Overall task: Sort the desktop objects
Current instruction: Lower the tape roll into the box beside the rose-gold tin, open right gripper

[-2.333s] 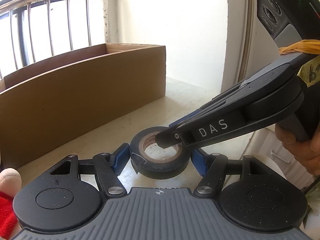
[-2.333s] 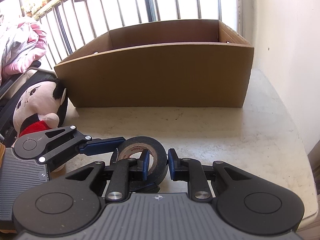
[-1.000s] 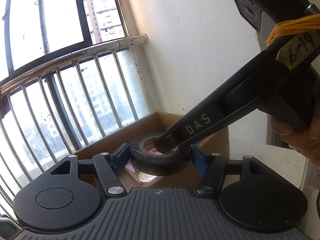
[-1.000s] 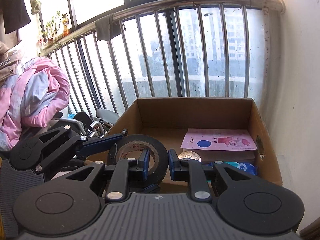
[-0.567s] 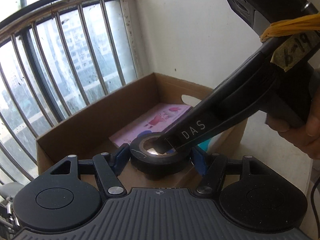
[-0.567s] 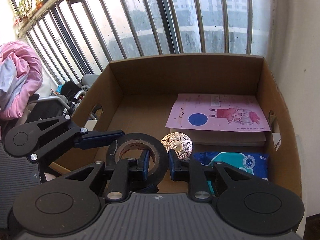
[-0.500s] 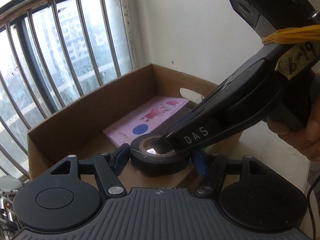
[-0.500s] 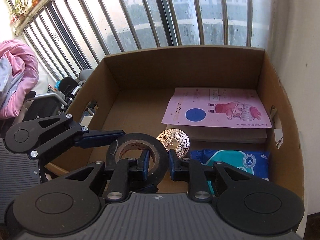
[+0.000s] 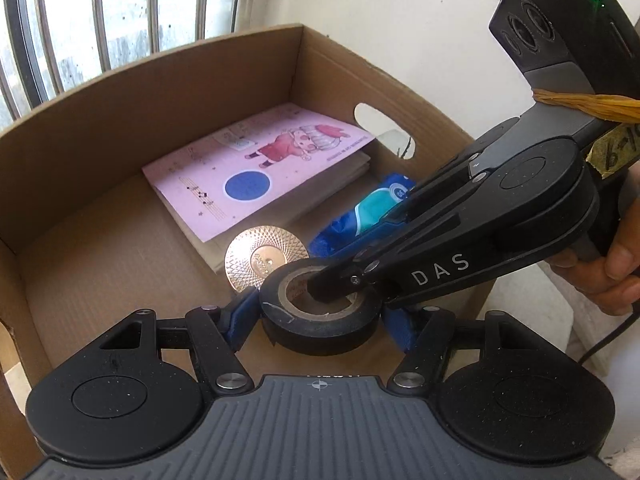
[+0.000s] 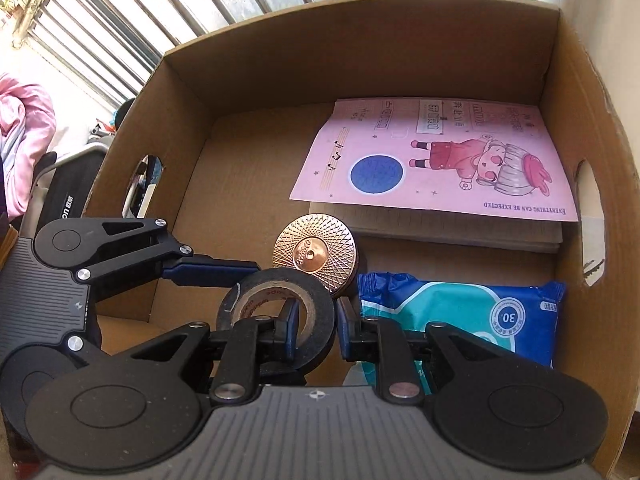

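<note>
Tape roll [image 9: 320,312], black electrical tape on a cardboard core, hangs over the near part of the cardboard box [image 9: 160,92], held by both of my grippers at once. My left gripper [image 9: 318,318] spans its outside, one blue pad at nine o'clock of the roll and the other at three, so the roll lies flat like a wheel on its side. My right gripper [image 10: 316,328] comes in from the three o'clock side and pinches the roll's wall, one finger down inside the core and the other outside. I judge the double hold is there to stop the roll swinging or slipping while I carry it over the box rim.

Below the roll the box floor shows bare cardboard toward nine o'clock in the right wrist view. A pink booklet [image 10: 432,156] lies on a brown pad toward the far wall at one o'clock, placed flat against the corner, likely to leave the middle free. A copper-coloured disc [image 10: 314,254] lies just beyond the roll at twelve, and a blue wipes pack [image 10: 460,312] sits at three against the right wall.

The roll looks ready to be set down; I cannot tell how far it hangs above the floor. Both grips must let go without tipping it onto the disc.
</note>
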{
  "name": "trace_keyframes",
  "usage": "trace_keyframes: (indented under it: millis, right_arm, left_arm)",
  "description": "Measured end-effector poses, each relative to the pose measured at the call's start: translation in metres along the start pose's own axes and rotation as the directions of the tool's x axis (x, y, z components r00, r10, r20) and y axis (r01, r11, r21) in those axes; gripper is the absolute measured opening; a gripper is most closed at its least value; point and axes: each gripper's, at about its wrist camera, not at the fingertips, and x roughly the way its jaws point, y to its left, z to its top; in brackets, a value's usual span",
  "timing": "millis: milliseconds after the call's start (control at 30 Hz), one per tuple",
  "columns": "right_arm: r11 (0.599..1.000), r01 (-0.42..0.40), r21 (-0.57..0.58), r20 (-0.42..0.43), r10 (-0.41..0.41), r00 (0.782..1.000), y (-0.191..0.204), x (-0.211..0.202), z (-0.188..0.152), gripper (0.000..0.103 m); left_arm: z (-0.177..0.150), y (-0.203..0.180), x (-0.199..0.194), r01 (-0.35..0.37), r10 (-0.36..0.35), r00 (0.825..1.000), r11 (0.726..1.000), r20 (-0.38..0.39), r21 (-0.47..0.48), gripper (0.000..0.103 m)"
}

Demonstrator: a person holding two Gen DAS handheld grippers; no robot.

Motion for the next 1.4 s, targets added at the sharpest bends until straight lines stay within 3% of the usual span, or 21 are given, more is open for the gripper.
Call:
trace_keyframes:
  millis: [667,867,1100,1400]
  right_arm:
    - [0.995,-0.005,-0.096,-0.142,-0.008,0.990,0.007,0.016,0.011,0.024]
    - [0.994,-0.023,-0.106,-0.174,0.004,0.985,0.008,0.022,0.013,0.024]
    - [0.995,-0.043,-0.090,-0.210,0.023,0.977,0.009,0.030,0.015,0.023]
    - [0.995,-0.019,-0.101,-0.261,-0.008,0.965,0.011,0.042,0.019,0.023]
  left_arm:
    - [0.003,0.013,0.006,0.110,-0.116,0.987,0.992,-0.109,-0.066,0.066]
    - [0.005,0.020,0.011,0.130,-0.143,0.980,0.987,-0.137,-0.097,0.073]
    - [0.007,0.023,0.011,0.121,-0.134,0.978,0.989,-0.161,-0.085,0.078]
    - [0.005,0.030,0.013,0.116,-0.132,0.976,0.989,-0.174,-0.095,0.084]
